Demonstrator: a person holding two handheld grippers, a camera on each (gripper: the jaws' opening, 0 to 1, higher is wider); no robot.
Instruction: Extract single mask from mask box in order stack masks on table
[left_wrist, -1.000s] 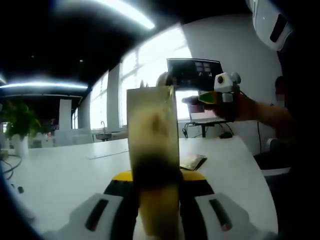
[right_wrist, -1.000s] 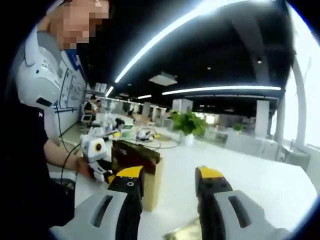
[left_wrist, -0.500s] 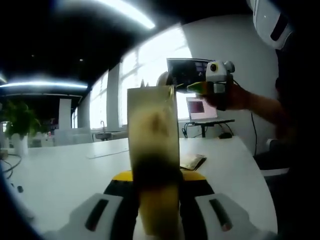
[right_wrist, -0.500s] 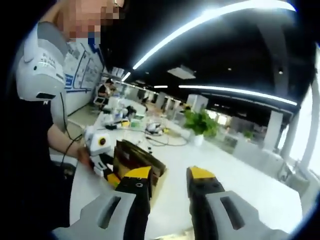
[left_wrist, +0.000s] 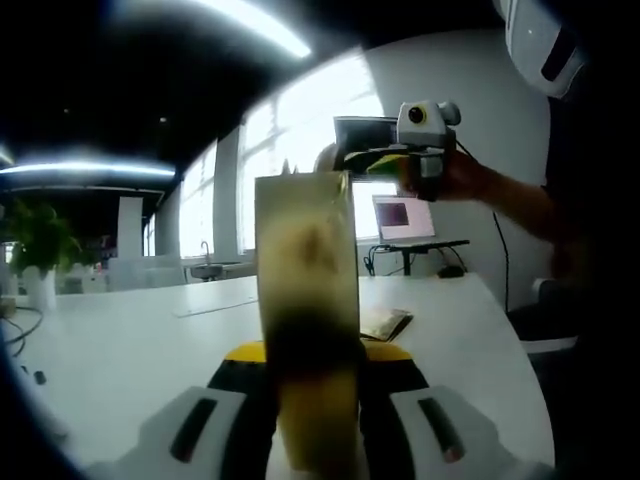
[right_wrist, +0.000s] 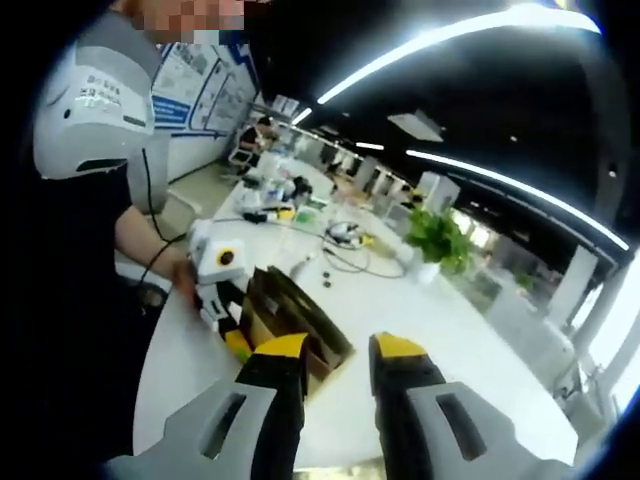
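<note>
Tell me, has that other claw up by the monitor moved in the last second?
Yes. In the left gripper view the right claw has risen and shifted left against the dark monitor, now overlapping it.

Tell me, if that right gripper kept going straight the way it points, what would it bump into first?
Probably the open mask box that the left gripper clamps; the right gripper points at its top edge, though depth is hard to judge.

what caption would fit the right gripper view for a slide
Right gripper held above the brown mask box, which the left gripper grips on the white table.
</note>
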